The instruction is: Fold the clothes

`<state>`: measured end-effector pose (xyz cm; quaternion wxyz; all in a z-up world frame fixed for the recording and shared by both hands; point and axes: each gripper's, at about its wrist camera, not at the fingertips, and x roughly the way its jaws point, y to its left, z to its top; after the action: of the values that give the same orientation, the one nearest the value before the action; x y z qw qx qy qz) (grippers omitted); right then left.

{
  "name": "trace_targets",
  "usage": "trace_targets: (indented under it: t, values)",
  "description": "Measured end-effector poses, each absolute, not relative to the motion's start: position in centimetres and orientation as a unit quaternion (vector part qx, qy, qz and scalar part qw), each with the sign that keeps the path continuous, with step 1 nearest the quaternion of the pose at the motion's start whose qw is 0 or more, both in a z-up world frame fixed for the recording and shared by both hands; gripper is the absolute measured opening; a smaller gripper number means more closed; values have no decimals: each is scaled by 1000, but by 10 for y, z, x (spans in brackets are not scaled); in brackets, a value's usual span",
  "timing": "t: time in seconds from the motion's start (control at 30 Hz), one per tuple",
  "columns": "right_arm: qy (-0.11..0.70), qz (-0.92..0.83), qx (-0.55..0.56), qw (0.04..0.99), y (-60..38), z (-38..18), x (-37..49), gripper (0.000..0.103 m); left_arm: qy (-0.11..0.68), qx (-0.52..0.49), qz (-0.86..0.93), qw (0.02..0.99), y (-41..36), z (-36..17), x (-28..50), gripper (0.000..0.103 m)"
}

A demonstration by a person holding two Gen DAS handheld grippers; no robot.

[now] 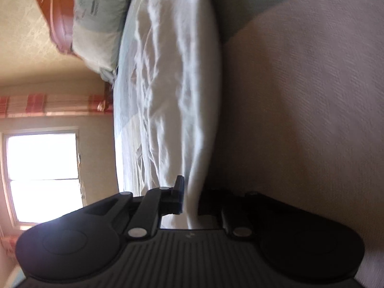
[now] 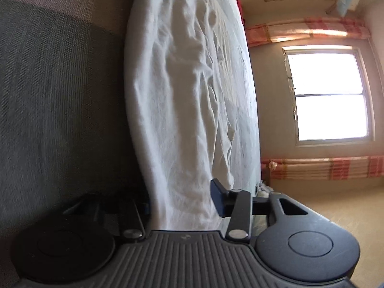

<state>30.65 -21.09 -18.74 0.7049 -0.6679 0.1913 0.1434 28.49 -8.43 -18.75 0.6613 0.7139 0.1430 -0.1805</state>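
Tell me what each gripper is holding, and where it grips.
Both hold the same white garment. The left gripper pinches one end of its edge, and the right gripper pinches the opposite end, cloth stretched between them.

My left gripper (image 1: 190, 201) is turned on its side. Its jaws pinch the white cloth (image 1: 168, 84). My right gripper (image 2: 181, 201) is on its side too, jaws pinching the same cloth at its other end.
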Motion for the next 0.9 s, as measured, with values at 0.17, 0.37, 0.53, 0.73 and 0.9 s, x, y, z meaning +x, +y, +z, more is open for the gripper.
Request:
trace_targets:
  t: [0.17,0.37,0.53,0.73,0.9]
  values:
    - [196,150,-677,693,-206,-205,306,8,143,702,-167,678,-87,-188,286,4]
    - [200,145,-652,717,-209,-195,308,8,138,697,-158,686,-85,-187,284,2]
    - [206,153,-643,721,-213,-175,302,5,130,699,-163,684,-81,-176,284,2]
    - [213,164,-632,727,-218,-152,295,5,125,695,-170,688,-75,-154,285,1]
    - [220,176,-624,729,-222,-133,282,5,123,691,-185,688,-69,-137,266,1]
